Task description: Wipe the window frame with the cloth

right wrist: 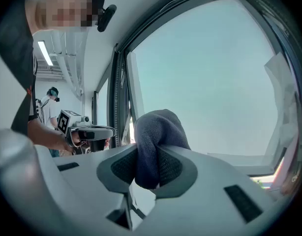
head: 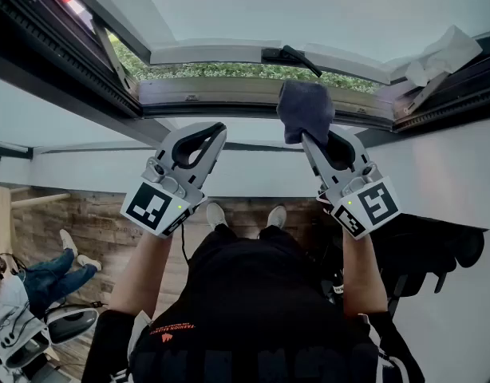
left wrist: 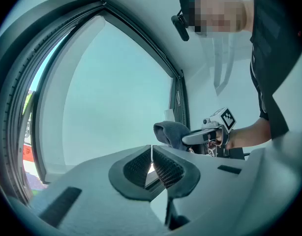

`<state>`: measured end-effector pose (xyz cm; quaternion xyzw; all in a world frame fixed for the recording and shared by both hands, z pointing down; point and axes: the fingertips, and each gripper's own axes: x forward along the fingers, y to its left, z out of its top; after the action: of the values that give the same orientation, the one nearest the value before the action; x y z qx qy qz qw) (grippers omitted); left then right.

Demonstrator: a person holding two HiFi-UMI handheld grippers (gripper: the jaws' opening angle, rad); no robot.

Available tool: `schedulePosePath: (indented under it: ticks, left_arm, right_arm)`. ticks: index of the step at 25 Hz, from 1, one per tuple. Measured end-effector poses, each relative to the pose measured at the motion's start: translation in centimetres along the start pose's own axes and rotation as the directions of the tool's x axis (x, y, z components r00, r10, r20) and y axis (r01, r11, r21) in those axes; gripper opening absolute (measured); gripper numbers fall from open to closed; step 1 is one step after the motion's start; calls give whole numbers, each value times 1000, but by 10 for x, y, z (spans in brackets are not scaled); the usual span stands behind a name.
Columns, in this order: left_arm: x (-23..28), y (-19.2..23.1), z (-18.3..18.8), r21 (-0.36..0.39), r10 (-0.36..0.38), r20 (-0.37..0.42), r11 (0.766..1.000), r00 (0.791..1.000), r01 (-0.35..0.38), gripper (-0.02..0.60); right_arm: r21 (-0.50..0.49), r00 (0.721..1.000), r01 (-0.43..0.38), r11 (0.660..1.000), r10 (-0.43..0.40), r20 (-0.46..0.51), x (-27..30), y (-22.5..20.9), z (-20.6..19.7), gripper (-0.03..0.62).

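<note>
A dark blue cloth [head: 305,110] is pinched in my right gripper [head: 310,139], which is shut on it; the cloth's bunched end rests against the lower rail of the open window frame [head: 229,92]. In the right gripper view the cloth [right wrist: 158,141] bulges up between the jaws, with the pane behind it. My left gripper [head: 219,129] is held up beside it to the left, just below the frame, shut with nothing in it. The left gripper view shows its jaws meeting [left wrist: 151,156], with the cloth [left wrist: 169,132] and right gripper [left wrist: 210,134] beyond.
A black window handle [head: 289,54] sits on the sash above the cloth. Crumpled white paper [head: 440,54] is wedged at the frame's right corner. Dark frame rails [head: 53,46] run along the left. A seated person [head: 37,282] is on the floor at lower left.
</note>
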<state>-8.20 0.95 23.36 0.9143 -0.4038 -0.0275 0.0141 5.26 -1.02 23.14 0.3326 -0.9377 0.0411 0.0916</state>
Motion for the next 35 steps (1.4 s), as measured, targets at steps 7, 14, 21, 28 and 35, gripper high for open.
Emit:
schedulePosePath:
  ticks: [7, 14, 21, 28, 35]
  left_arm:
    - [-2, 12, -7, -4, 22, -14, 1000, 1000, -22, 26]
    - [-13, 25, -14, -7, 60, -21, 998, 998, -60, 26]
    - [-44, 47, -29, -21, 125, -48, 992, 991, -126, 26]
    - [-82, 79, -40, -41, 198, -68, 979, 978, -201, 23]
    - [-110, 113, -61, -40, 245, -76, 968, 967, -248, 23]
  right_arm:
    - [1, 1000, -12, 1000, 12, -2, 16, -2, -4, 77]
    - [-16, 999, -40, 999, 39, -15, 38, 5, -14, 81]
    - [-23, 993, -110, 994, 109, -40, 78, 31, -25, 80]
    - [-16, 977, -200, 980, 198, -74, 130, 68, -39, 80]
    - [-19, 958, -271, 962, 267, -108, 189, 108, -67, 80]
